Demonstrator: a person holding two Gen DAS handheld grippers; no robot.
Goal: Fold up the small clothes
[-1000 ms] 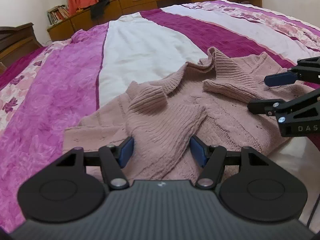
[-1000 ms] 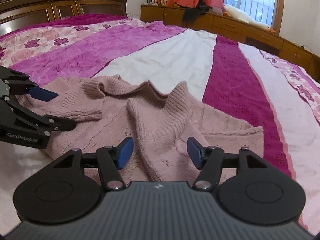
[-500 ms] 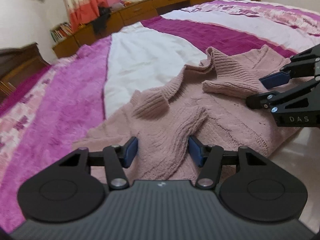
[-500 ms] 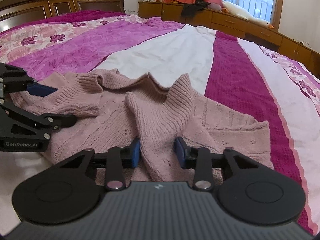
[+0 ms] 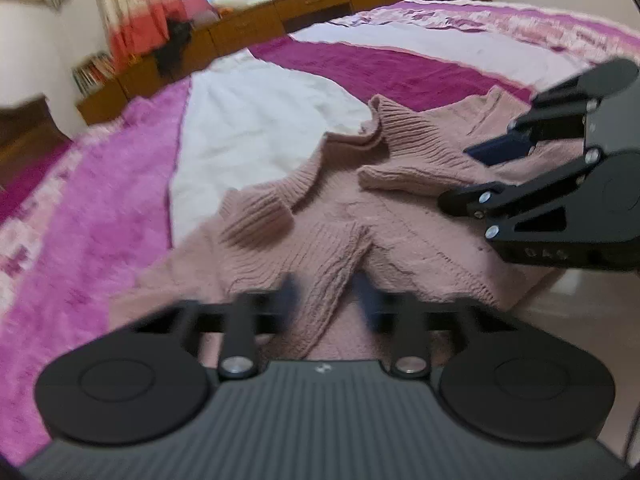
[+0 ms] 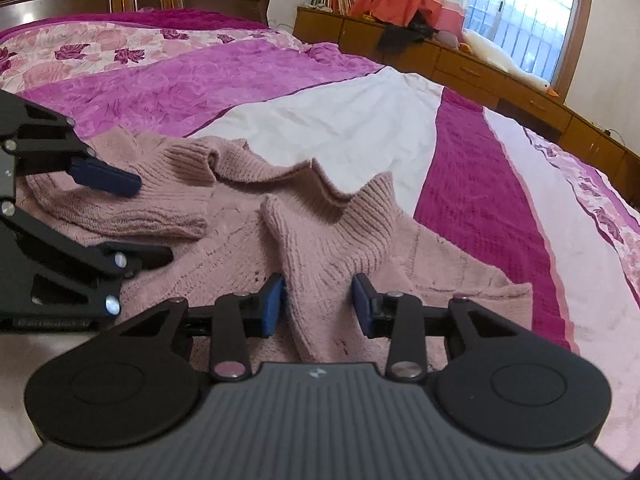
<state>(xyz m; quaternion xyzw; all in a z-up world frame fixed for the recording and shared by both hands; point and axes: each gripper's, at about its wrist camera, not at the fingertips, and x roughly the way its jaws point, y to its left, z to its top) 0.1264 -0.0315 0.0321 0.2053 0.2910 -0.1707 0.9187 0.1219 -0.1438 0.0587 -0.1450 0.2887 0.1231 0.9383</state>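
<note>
Here, nearest each camera, both claws sat at the near hem of the pink sweater (image 6: 224, 256), which lay spread on the bed (image 6: 344, 120) with its body running away from them toward the collar.

The left claw (image 5: 326, 300) had just been closing, and its blurred blue pads now pinched a raised ridge of knit between them; the grasp looked clenched on the sweater's left sleeve (image 5: 316, 264), which crossed the body at a slant. In the right wrist view the right claw (image 6: 318, 304) had its pads pressed against both flanks of a standing fold of the right sleeve (image 6: 340, 232), so it too was grasping the sweater rather than hanging released.

The relation that mattered was this: each held ridge rose straight ahead of its own claw, along the line the fingers pointed, and the two claws stood side by side, near each other, at the same near edge. The left claw was nearer the left sleeve, the right claw nearer the right one. The sweater's long axis ran from hem to collar, away from both.

Beyond the grips, the ribbed cuffs lay folded inward over the chest, and the collar (image 6: 308, 184) opened toward the white stripe of the bedspread. I judged the coming move to be a lift and carry forward along that axis, hem toward collar, both claws moving together.

Farthest off stood the wooden cabinets (image 6: 472, 68) under the window.
</note>
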